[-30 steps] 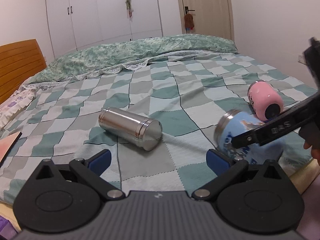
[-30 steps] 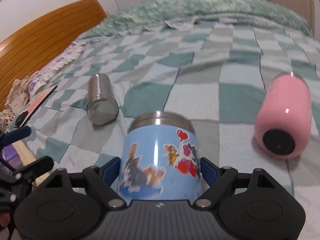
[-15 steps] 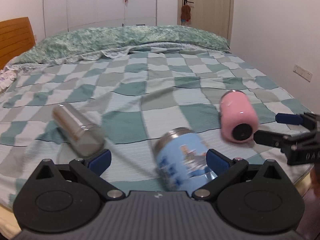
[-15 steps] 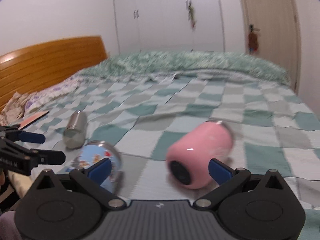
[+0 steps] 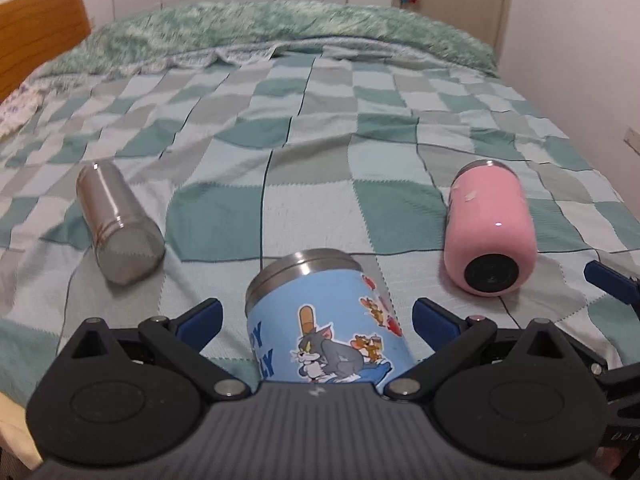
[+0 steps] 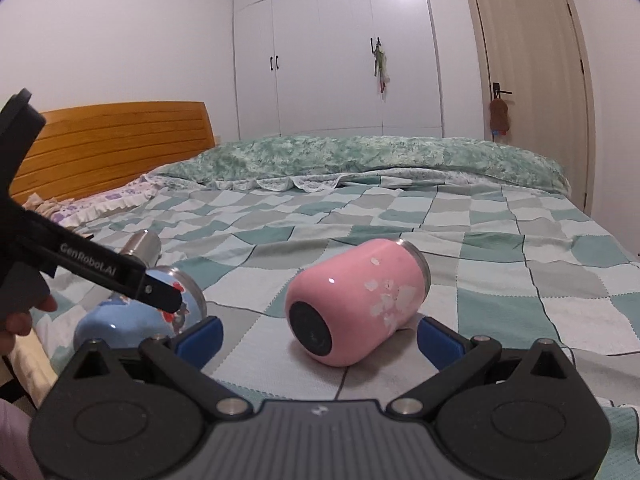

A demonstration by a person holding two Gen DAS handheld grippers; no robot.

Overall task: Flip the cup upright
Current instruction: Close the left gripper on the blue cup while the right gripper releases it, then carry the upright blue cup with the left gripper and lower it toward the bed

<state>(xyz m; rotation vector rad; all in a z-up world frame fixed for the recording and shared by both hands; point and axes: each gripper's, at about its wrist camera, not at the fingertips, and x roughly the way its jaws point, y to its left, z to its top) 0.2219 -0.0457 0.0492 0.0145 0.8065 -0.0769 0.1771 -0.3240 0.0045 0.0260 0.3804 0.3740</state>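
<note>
A blue cartoon cup (image 5: pixel 326 328) lies on its side on the checked bedspread, its steel rim pointing away. My left gripper (image 5: pixel 316 316) is open with the cup between its fingers, not closed on it. A pink cup (image 6: pixel 356 304) lies on its side, its black base toward the camera. My right gripper (image 6: pixel 318 334) is open with the pink cup just ahead between its fingers. The pink cup also shows in the left wrist view (image 5: pixel 490 228). The blue cup also shows in the right wrist view (image 6: pixel 132 316).
A steel cup (image 5: pixel 114 226) lies on its side at the left. The bed's near edge (image 5: pixel 16 420) runs close under the grippers. A wooden headboard (image 6: pixel 112 148) stands at the left, wardrobes and a door behind.
My left gripper has swung right and come in around the blue cup. My right gripper has let the blue cup go and moved right to face the pink cup.
</note>
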